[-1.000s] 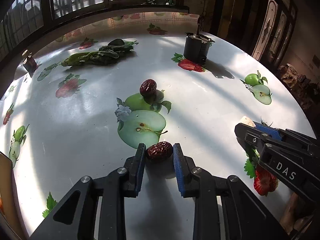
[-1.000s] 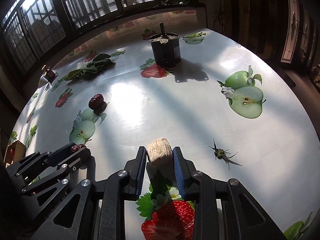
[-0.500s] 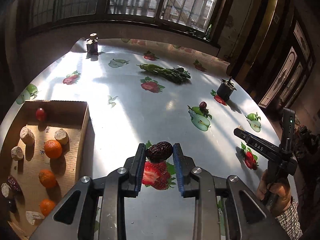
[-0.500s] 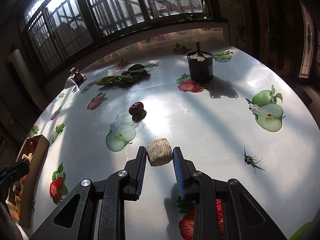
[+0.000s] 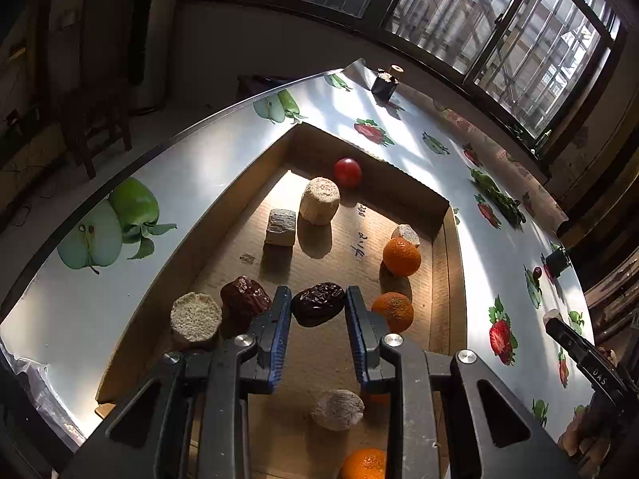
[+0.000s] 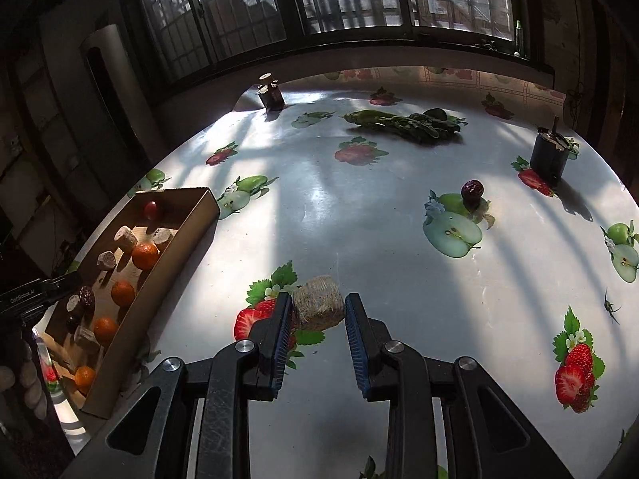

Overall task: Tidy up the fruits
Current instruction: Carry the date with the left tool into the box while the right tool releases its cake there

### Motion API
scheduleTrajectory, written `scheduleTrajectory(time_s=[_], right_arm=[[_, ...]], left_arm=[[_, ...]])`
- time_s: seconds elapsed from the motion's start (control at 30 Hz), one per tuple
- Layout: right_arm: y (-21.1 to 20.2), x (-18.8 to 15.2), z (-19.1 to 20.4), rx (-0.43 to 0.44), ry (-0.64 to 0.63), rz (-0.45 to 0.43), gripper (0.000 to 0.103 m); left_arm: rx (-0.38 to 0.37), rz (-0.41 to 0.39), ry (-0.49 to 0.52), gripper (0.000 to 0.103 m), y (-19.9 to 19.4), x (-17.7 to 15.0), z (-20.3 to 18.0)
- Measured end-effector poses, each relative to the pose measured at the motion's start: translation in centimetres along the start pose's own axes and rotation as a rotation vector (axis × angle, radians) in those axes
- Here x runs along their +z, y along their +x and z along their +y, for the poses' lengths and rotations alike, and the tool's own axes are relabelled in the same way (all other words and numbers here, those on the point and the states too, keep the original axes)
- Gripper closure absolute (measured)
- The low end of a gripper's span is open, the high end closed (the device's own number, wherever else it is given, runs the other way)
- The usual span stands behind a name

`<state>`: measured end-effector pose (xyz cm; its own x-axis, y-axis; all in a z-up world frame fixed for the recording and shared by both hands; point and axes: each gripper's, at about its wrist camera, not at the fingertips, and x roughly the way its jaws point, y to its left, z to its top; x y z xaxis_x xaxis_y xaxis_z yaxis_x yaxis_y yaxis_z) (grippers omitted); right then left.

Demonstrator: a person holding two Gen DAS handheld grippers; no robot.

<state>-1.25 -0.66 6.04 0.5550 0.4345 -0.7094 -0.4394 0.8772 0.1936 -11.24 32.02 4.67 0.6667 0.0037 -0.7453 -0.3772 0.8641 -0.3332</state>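
My left gripper (image 5: 317, 311) is shut on a dark red date (image 5: 318, 304) and holds it over the cardboard box (image 5: 399, 187). In the box lie another date (image 5: 244, 298), several oranges (image 5: 401, 256), a red tomato (image 5: 348, 172) and several tan cylinders (image 5: 319, 200). My right gripper (image 6: 317, 313) is shut on a tan straw-coloured cylinder (image 6: 318, 302) above the table, right of the box (image 6: 171, 255). One more date (image 6: 472, 190) lies on the table at the far right. The left gripper (image 6: 36, 299) shows at the left edge of the right wrist view.
The round table (image 6: 359, 207) has a glossy fruit-print cloth. Green leafy vegetables (image 6: 403, 123) lie at the back. A dark cup (image 6: 550, 156) stands at the far right, a small dark jar (image 6: 271, 95) at the back. An insect (image 6: 610, 306) sits at the right.
My left gripper carried the date from the table's middle to over the box. My right gripper lifted the tan cylinder and moved left towards the box.
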Motion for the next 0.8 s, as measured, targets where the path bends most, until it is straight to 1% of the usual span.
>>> scheduleTrajectory(time_s=[0.1,0.23,0.3,0.4,0.43,0.57,0.67,0.8], right_arm=[[1.5,1.5,5.3,0.081,-0.077,0.031,0.074],[4.5,2.8,11.0,0.209,-0.12,0.1,0.073],[6.3,3.2,13.3,0.245,-0.141,0.135,0.073],[8.8,3.4,15.8,0.275,-0.15,0.185,0.073],[9.5,3.4,16.5,0.283,-0.152,0.202,0.073],[12.1,3.8,18.2,0.261,-0.168,0.246,0.073],[13.4,4.0,18.7,0.247,-0.186,0.274,0.073],[14.5,3.9,19.0,0.224,-0.2,0.288,0.073]], left_arm=[[0.003,0.006,0.014,0.076,0.4,-0.4,0.1],[-0.005,0.024,0.014,0.076,1.4,-0.5,0.2],[-0.012,0.032,0.0,0.076,1.7,-0.5,0.5],[-0.012,0.04,-0.025,0.076,2.0,-0.5,1.3],[-0.017,0.042,-0.034,0.076,2.0,-0.5,1.5],[-0.046,0.048,-0.058,0.076,1.8,-0.5,2.1],[-0.048,0.05,-0.051,0.076,1.5,-0.5,2.1],[-0.066,0.056,-0.045,0.068,1.2,-0.5,1.9]])
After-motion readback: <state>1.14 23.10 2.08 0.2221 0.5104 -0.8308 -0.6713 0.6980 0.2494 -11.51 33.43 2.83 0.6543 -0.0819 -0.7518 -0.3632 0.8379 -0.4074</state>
